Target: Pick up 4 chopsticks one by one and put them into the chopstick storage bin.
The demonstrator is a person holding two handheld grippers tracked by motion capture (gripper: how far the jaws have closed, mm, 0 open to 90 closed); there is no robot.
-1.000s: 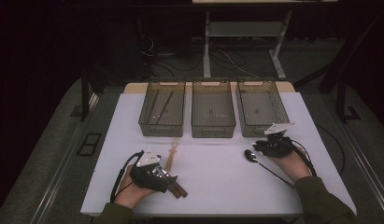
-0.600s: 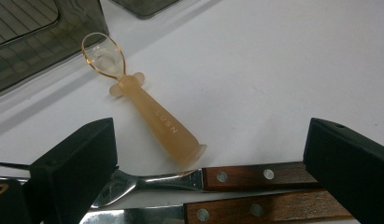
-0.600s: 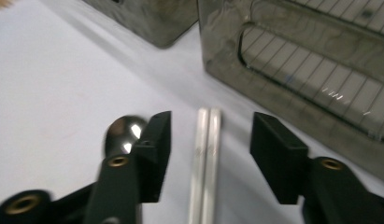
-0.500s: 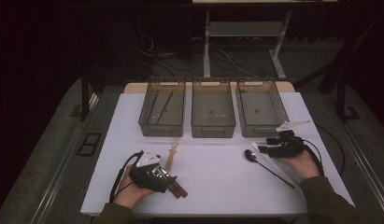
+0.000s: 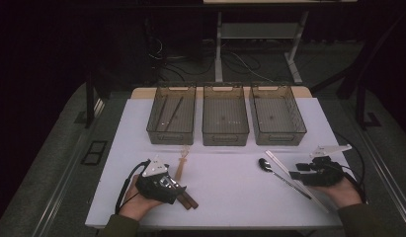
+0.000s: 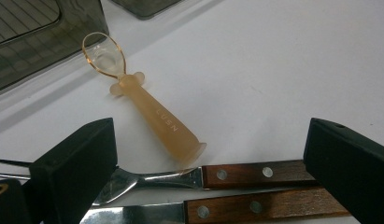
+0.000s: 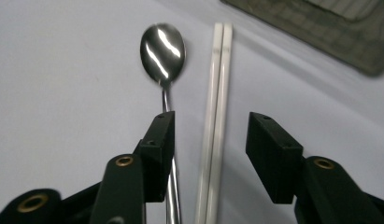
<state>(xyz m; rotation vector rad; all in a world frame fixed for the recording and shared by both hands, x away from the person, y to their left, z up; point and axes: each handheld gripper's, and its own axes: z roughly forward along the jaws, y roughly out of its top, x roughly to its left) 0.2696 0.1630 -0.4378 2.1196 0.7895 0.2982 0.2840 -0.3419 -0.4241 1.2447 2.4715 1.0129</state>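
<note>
Right gripper (image 7: 210, 140) poised over a pair of white chopsticks (image 7: 216, 107) lying side by side on the white surface (image 5: 230, 182), just beside a metal spoon (image 7: 162, 46). Its jaws have just been closing and stand apart, astride the chopsticks without pressing on them; the left-hand jaw overlaps the spoon's handle. The chopsticks look light, stiff and smooth, so probably slippery and prone to roll or separate; a hold across both at mid-length seems safest. Left gripper (image 6: 208, 172) rests with jaws wide apart over a wooden-handled fork (image 6: 217, 175) and knife (image 6: 255, 207), near an amber plastic spoon (image 6: 152, 114). 3 bins (image 5: 225, 116) stand along the far edge.
</note>
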